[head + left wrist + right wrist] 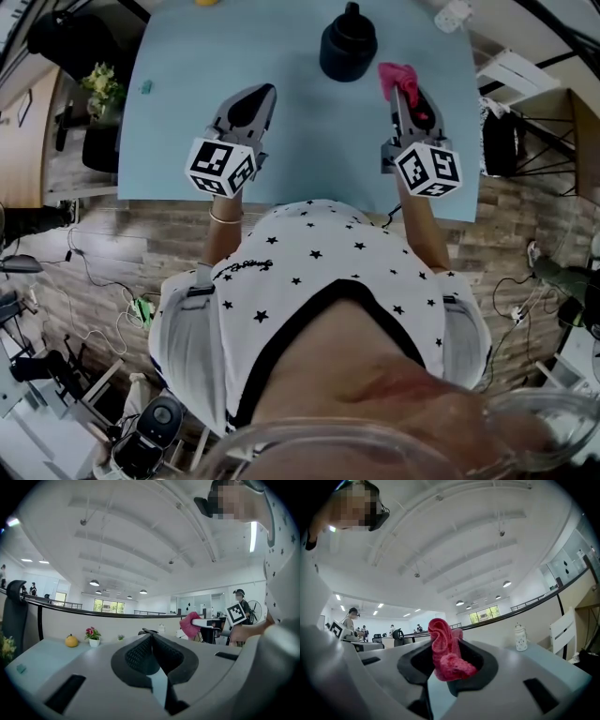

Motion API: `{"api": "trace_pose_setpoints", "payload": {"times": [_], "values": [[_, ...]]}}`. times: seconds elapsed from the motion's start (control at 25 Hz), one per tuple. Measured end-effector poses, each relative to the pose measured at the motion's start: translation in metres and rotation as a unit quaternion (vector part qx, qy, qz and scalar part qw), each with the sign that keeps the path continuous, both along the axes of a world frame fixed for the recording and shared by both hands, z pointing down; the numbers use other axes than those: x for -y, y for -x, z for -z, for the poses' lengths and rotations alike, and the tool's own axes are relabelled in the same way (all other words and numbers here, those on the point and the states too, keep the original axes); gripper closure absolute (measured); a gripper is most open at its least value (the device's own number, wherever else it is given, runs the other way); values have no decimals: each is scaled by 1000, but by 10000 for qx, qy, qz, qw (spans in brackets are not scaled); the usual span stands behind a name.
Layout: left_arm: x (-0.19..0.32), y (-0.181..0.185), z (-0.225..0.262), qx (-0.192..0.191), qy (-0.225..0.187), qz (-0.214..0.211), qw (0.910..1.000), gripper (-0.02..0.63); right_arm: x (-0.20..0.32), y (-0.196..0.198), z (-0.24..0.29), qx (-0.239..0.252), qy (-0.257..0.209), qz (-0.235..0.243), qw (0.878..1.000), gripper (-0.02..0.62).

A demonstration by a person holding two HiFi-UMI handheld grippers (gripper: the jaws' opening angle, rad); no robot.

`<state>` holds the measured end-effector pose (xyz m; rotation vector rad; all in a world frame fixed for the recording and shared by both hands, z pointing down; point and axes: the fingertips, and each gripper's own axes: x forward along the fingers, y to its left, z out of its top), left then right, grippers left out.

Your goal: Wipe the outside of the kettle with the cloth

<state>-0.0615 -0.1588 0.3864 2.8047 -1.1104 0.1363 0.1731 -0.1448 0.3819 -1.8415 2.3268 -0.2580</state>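
A black kettle (348, 44) stands at the far middle of the light blue table (309, 131). My right gripper (404, 89) is shut on a pink cloth (395, 77), which hangs just right of the kettle without touching it. In the right gripper view the cloth (446, 655) bunches up between the jaws. My left gripper (266, 92) sits left of the kettle and nearer to me, its jaws closed together with nothing in them. In the left gripper view the jaw tips meet at my left gripper (151, 636), and the pink cloth (190, 624) shows to the right.
A yellow fruit (71, 641) and a small potted flower (93, 636) stand at the table's far edge. A white patterned jar (520, 637) stands off to the right. A small green item (145, 87) lies near the table's left edge. Chairs and cables surround the table.
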Motion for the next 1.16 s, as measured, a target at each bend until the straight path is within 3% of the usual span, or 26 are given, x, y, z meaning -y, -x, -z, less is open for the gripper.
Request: {"api": "trace_pose_setpoints", "payload": {"times": [1.16], "values": [[-3, 2, -2, -3, 39, -3, 10000, 577, -3, 10, -4, 30, 117, 150, 9998, 492]]}}
